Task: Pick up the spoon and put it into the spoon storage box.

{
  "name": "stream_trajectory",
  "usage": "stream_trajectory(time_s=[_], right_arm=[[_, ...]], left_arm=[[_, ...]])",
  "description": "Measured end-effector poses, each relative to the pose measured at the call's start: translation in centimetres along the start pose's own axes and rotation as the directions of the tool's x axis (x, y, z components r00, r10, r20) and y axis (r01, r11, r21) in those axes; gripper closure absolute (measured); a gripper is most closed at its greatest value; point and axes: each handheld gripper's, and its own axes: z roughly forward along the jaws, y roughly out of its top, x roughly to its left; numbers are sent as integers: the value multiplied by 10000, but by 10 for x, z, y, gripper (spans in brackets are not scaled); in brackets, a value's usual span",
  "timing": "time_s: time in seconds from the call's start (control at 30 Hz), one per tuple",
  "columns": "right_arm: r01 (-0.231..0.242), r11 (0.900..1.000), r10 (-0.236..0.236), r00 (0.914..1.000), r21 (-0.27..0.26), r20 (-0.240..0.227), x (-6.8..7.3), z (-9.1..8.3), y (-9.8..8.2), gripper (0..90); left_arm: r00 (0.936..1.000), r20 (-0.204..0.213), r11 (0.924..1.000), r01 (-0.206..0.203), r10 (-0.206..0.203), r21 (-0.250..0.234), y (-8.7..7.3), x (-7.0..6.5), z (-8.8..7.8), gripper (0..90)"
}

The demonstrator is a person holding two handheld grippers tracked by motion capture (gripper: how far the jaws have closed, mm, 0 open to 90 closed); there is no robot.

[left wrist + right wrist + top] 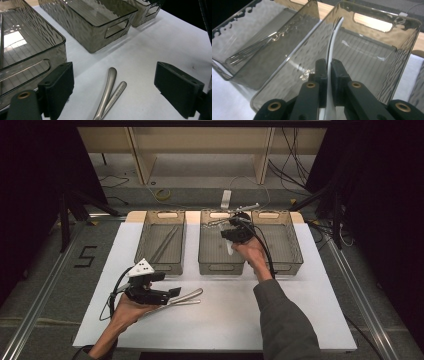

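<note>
My right gripper (234, 234) (327, 67) hovers over the middle bin (219, 268) (407, 40), shut on a thin white plastic utensil (332, 40) that curves up past its fingertips; its lower end hangs below the hand (229, 248). Two metal utensils (186, 298) lie on the white table near the front left. In the left gripper view their handles (110, 87) point up between the black jaws. My left gripper (175, 292) (118, 86) is open around those handles, pads well apart from them.
Three smoky clear bins stand side by side at the back of the white mat (225, 320). The left bin (160, 268) (227, 75) holds long metal utensils (165, 243) (252, 52). The right bin (287, 268) looks bare. Cables trail beyond the table.
</note>
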Motion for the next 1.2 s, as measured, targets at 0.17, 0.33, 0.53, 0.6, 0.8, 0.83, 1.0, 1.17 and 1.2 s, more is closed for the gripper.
stream_trajectory(time_s=[0.17,0.33,0.53,0.6,0.8,0.83,1.0,1.17,1.2], right_arm=[[-61,9999,59,9999,159,92,0,8,-2,855],[-47,9995,40,9998,299,219,1,13,-4,855],[-60,9984,34,9989,554,474,1,24,-5,854],[-133,9984,107,9988,551,470,2,28,-6,853],[-314,9979,296,9990,567,323,7,36,-7,849],[-317,9980,299,9990,555,323,8,37,-7,847],[-318,9988,308,9992,376,269,10,38,-3,766],[-159,9998,155,9996,149,225,9,28,1,666],[-164,9998,160,9996,150,212,9,25,1,634]], left_arm=[[10000,8,10000,-1,1,-6,0,0,0,155],[10000,26,10000,15,-15,11,0,0,0,155],[10000,60,10000,-22,22,47,0,-1,1,155],[10000,61,10000,-19,19,46,0,-2,2,155],[10000,47,10000,-30,30,50,0,-2,1,155],[10000,39,10000,-33,33,54,0,-2,1,155],[10000,17,10000,-57,57,58,0,-2,2,155],[10000,-11,10000,-23,23,58,0,-1,1,155],[10000,-31,10000,4,-4,52,0,-1,1,155]])
